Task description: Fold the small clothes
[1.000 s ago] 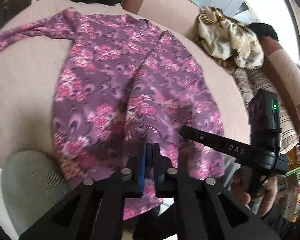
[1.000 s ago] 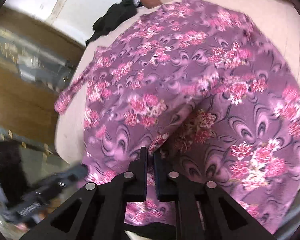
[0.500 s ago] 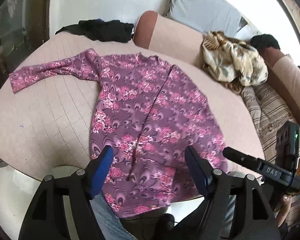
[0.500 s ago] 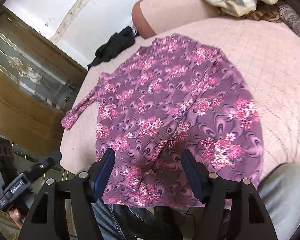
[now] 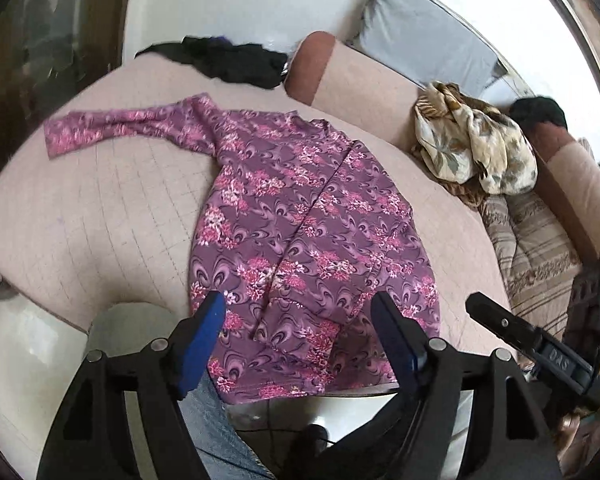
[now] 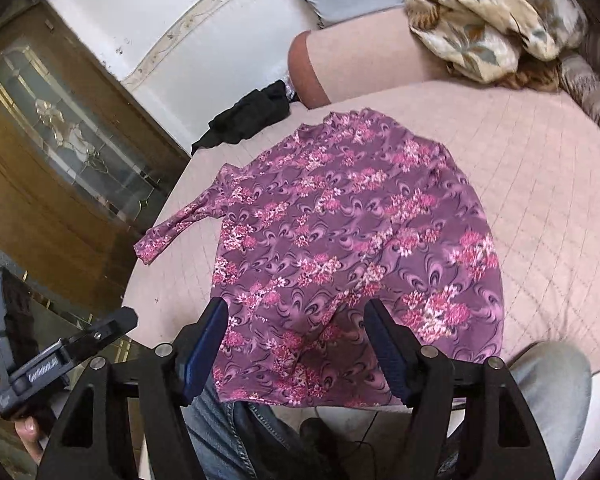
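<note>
— Where is your garment lying?

— Your purple floral top (image 5: 312, 236) is spread flat on the pink quilted cover (image 5: 100, 220), one side folded in over the body so a straight edge runs down the middle. One long sleeve (image 5: 120, 128) stretches out to the left, and the hem hangs just over the near edge, above your jeans-clad knees (image 6: 548, 368).

— And my grippers?

— Both are above the hem and apart from the cloth. Your left gripper (image 5: 300, 332) has just been opening; its blue pads stand wide with nothing between them. Your right gripper (image 6: 294, 336) has also just been opening, jaws spread and empty.

— What lies around it?

— A black garment (image 5: 232, 60) sits at the far edge of the cover, beside a pink bolster (image 5: 352, 84). A crumpled beige floral cloth (image 5: 476, 148) is heaped to the right, near a striped cushion (image 5: 528, 232). Beyond are a white wall (image 6: 172, 12), a grey pillow (image 5: 420, 36), and, in the right wrist view, a wooden door with glass panels (image 6: 60, 140) on the left.
</note>
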The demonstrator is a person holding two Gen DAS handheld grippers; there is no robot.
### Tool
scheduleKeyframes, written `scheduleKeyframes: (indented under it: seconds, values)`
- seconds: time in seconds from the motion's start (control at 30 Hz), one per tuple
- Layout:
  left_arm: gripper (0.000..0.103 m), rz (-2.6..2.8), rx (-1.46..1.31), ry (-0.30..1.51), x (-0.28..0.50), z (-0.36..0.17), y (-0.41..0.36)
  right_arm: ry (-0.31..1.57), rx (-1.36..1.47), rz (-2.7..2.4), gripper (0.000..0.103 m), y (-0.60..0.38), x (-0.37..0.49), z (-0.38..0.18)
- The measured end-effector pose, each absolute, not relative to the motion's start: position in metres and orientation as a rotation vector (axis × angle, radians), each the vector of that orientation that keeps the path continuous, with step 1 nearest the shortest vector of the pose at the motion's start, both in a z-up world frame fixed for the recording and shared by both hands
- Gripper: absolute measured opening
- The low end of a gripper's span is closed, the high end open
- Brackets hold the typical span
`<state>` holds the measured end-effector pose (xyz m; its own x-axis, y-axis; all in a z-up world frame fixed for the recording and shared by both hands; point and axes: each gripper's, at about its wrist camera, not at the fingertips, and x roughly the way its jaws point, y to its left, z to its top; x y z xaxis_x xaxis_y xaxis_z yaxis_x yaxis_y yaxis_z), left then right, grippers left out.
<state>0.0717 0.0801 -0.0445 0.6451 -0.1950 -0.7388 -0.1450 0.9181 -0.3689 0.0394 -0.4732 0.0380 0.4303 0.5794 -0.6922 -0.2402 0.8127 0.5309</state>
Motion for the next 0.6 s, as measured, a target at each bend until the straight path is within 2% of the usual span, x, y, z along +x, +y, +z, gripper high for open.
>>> scheduleKeyframes:
  seconds: [0.4, 0.6]
  values:
    - [0.075, 0.032, -0.54, 0.897, 0.089, -0.064, 0.115, 0.998, 0.276, 0.529, 0.079, -0.441, 0.054, 0.05]
    - [0.075, 0.063, -0.552, 0.902, 0.097, -0.071, 0.122, 1.086, 0.274, 0.548, 0.08, -0.429, 0.069, 0.031]
